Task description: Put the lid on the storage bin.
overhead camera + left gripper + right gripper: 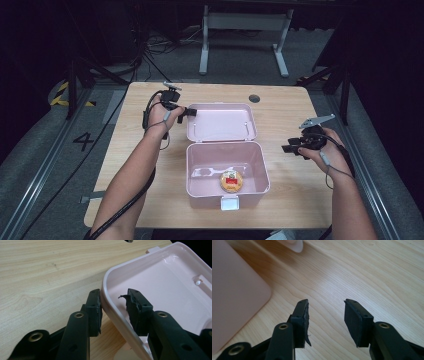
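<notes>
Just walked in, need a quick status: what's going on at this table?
A person works a pink lunch box on a wooden table with two handheld grippers. The box lies open, a round snack and a clear utensil inside. The left gripper straddles the left rim of the flipped-back lid, one jaw outside, one inside, not clamped yet. The right gripper is open over bare table beside the box.

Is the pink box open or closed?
Open. The lid lies flat behind the box, inside facing up, and a round snack shows inside. The left gripper straddles the lid's rim.
</notes>
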`<state>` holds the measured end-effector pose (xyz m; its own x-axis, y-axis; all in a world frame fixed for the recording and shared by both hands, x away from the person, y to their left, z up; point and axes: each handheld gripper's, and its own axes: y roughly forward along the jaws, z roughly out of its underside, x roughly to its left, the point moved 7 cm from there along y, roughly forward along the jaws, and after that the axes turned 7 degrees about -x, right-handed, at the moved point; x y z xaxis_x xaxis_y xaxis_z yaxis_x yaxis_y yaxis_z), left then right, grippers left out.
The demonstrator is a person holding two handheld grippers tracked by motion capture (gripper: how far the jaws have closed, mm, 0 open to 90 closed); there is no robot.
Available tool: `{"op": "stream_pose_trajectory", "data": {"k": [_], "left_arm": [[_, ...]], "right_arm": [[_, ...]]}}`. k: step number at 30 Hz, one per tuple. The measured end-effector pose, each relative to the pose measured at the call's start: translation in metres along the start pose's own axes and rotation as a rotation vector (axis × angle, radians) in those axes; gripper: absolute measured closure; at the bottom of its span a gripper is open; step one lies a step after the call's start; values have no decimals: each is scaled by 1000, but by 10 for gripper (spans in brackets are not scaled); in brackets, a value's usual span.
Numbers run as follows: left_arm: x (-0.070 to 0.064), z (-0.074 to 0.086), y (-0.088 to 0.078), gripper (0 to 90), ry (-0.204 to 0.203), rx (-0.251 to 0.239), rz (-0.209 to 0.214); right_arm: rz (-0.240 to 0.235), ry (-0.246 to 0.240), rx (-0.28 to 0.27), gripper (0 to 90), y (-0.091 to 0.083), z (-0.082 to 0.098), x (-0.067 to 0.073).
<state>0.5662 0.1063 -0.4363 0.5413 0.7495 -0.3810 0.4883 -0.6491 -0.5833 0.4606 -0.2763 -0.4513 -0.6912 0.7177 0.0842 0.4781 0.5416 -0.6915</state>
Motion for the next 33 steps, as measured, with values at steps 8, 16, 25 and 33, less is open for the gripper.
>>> {"op": "stream_pose_trajectory", "data": {"k": [8, 16, 25, 33], "left_arm": [[-6, -10, -8, 670, 35, -38, -18], [-16, -25, -22, 702, 65, -94, -21], [-25, -36, -37, 724, 89, -137, -7], [-35, -43, -52, 737, 110, -183, 17]], "right_arm": [[-3, -6, -13, 559, -3, -4, 4], [-2, -9, -13, 564, -4, -4, 4], [-4, -8, -15, 565, -4, -4, 4], [-5, -10, -14, 565, -3, -4, 4]]}}
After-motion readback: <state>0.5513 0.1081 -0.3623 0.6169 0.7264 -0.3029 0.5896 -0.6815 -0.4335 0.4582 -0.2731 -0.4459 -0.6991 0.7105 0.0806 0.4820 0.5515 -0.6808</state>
